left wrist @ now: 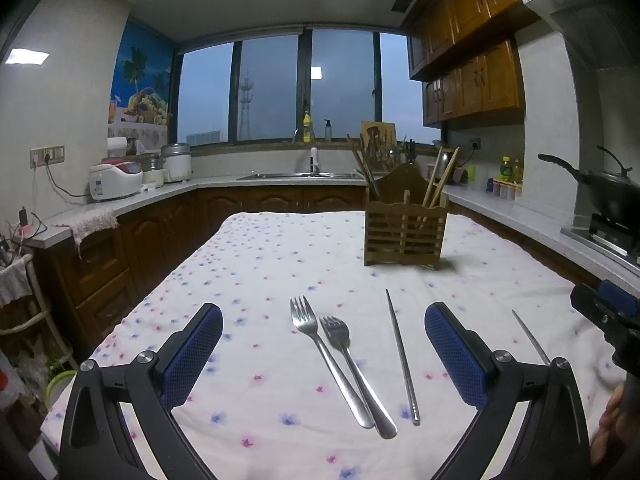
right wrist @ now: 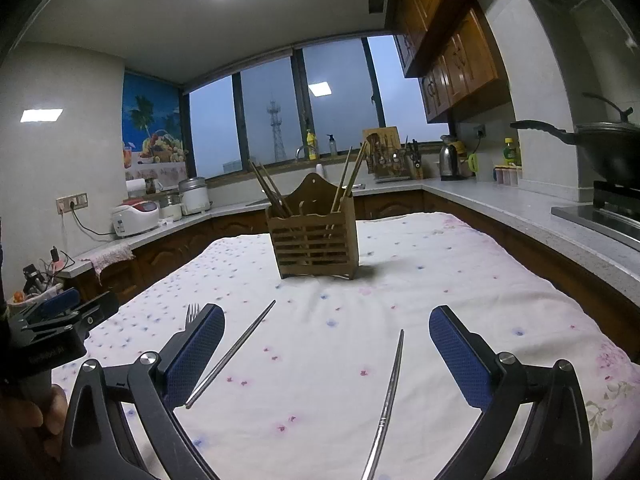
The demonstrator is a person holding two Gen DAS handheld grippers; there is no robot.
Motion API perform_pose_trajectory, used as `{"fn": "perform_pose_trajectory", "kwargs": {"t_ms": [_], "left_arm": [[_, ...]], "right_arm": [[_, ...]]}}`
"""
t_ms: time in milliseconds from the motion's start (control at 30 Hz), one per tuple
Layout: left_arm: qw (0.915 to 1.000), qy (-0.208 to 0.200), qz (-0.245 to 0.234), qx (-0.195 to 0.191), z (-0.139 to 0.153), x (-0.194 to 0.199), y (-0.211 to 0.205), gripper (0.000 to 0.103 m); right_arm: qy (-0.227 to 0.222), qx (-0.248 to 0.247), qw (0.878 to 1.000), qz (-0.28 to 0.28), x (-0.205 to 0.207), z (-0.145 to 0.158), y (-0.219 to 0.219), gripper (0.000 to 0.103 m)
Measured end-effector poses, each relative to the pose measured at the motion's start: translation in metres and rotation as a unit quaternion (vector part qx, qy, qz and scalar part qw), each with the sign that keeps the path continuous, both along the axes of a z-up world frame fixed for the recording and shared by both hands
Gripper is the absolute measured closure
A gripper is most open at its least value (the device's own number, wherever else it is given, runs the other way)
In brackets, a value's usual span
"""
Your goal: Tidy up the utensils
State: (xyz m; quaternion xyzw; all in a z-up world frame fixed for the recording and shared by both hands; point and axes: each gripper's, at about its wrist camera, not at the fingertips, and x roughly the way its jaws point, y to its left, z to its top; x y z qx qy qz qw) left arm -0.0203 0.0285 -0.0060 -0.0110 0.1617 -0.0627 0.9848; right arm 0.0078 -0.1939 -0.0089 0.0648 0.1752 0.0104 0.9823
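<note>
Two steel forks, a longer one and a shorter one, lie side by side on the flowered tablecloth between the fingers of my open, empty left gripper. A metal chopstick lies just right of them, a second one further right. In the right wrist view my right gripper is open and empty over the two chopsticks, one on the left, one in the middle. A wooden slatted utensil holder with wooden chopsticks stands at the table's far side; it also shows in the right wrist view.
The table is ringed by kitchen counters: rice cookers at left, a sink under the window, a wok on the stove at right. The right gripper's body shows at the right edge of the left wrist view.
</note>
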Motion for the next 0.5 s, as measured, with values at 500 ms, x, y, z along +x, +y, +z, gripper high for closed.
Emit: {"fn": "perform_pose_trajectory", "kwargs": {"t_ms": [500], "left_arm": [[1.0,-0.001,0.003,0.005,0.0004,-0.0004,-0.0005,0.001]], "right_arm": [[-0.003,0.001,1.0,0.001,0.0008,0.0014,-0.0004,0.0]]}}
